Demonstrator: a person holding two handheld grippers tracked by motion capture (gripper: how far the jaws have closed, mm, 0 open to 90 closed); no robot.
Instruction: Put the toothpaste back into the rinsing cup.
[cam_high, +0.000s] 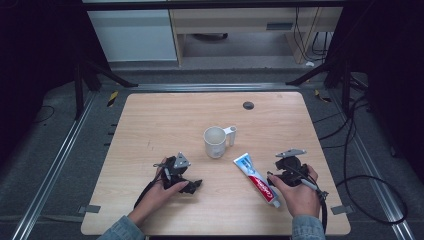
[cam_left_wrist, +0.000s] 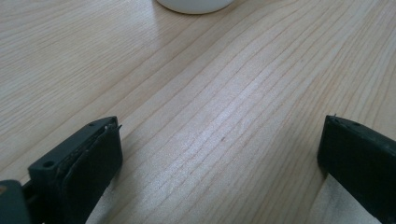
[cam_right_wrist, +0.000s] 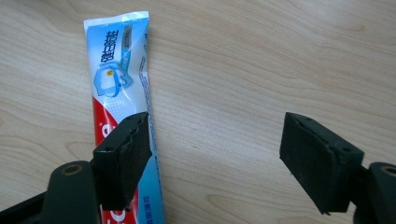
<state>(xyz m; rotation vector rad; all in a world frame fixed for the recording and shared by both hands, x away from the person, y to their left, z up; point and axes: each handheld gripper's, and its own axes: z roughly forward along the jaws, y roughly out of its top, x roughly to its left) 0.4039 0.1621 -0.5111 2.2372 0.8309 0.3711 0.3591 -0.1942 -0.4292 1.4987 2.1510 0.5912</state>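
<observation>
Right tool (cam_right_wrist: 215, 158): jaws apart, empty, above toothpaste tube (cam_right_wrist: 122, 93) | left tool (cam_left_wrist: 219, 158): wide, empty

Toothpaste tube (cam_right_wrist: 122, 88) lower end cut off, partly behind finger; mug (cam_left_wrist: 195, 5) mostly cropped.

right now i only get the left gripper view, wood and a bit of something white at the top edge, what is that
Observer: It is a white mug standing upright near the middle of the table, handle toward the right.
Operator: anything else on the table
Observer: A toothpaste tube lies flat to the right of the mug, its cap end toward the person.
Operator: where's the right gripper
Observer: The right gripper is over the tube with its jaws apart; one jaw overlaps the tube, and bare wood shows between them, so nothing is gripped.
</observation>
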